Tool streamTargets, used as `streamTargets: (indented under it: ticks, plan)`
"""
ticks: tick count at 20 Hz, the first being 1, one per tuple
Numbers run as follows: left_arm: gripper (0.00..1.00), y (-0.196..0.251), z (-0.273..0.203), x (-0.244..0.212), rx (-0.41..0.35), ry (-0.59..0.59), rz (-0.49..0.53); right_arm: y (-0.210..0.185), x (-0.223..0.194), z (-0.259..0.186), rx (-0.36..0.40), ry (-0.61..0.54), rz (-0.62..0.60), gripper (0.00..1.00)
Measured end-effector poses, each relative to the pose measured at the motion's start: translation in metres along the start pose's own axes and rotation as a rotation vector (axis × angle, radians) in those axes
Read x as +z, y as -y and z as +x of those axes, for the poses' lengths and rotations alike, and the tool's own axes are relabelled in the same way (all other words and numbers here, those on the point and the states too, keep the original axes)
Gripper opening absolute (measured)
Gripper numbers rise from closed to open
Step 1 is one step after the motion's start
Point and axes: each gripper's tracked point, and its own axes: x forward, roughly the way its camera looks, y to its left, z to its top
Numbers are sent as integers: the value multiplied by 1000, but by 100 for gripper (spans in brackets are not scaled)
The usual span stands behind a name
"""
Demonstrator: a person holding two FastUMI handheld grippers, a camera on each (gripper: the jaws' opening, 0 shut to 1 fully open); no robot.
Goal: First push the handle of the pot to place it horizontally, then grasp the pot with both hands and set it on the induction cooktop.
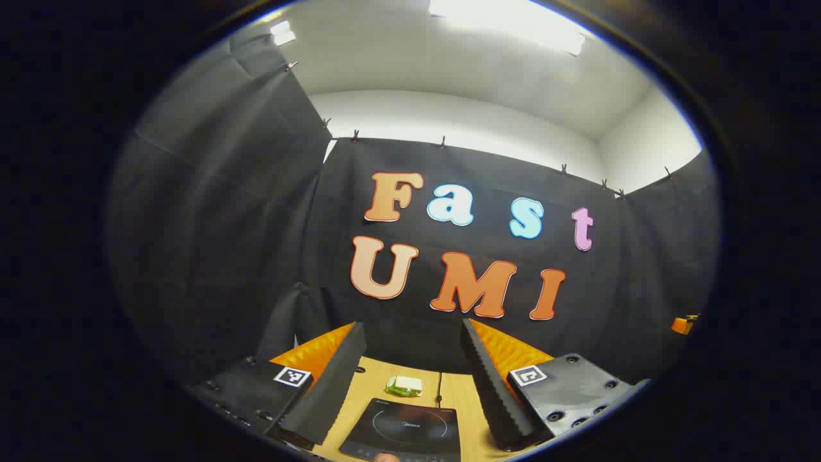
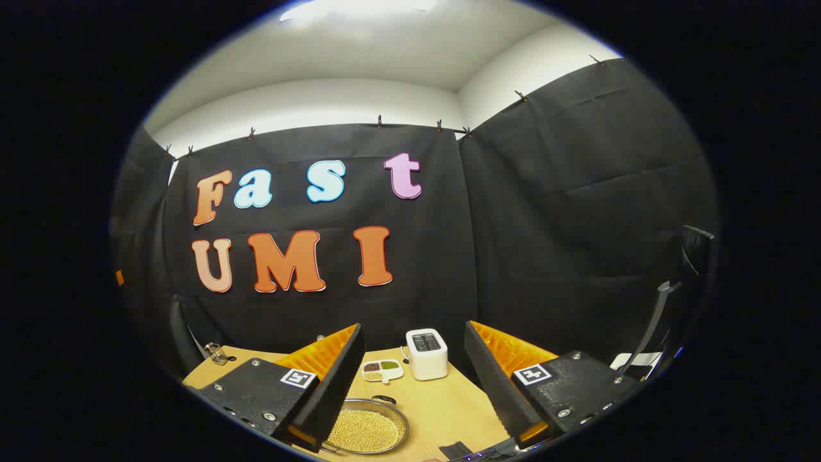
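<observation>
Hovering above wooden table (image 1: pixel 378 385): left gripper (image 1: pixel 410 378) spread over glossy black flat induction cooktop (image 1: pixel 404 428); right gripper (image 2: pixel 414 385) spread, round metal pan of beans (image 2: pixel 365 427) beside left finger.

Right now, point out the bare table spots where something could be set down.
In the right gripper view, bare wood lies right of the bowl of beans, in front of the white toaster. It is crowded behind the bowl, by the small sectioned dish. In the left gripper view, a narrow strip separates the induction cooktop from the small green-and-white item.
</observation>
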Motion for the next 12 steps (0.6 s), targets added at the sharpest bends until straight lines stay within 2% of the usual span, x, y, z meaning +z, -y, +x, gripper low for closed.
streamTargets:
  ticks: [4, 7, 8, 12]
  plan:
    - [99, -24, -8, 1, 68, -25, 56, 2, -5, 0, -5, -18, -16, 96]
    - [98, -24, -7, 6, 74, -16, 90, 7, -6, 2, -16, -23, -40, 96]
    - [97, -22, -7, 6, 70, -17, 83, 8, -8, 3, -17, -23, -39, 100]
    - [97, -29, 0, 5, 62, -26, 53, 8, -6, 6, -21, -24, -39, 96]
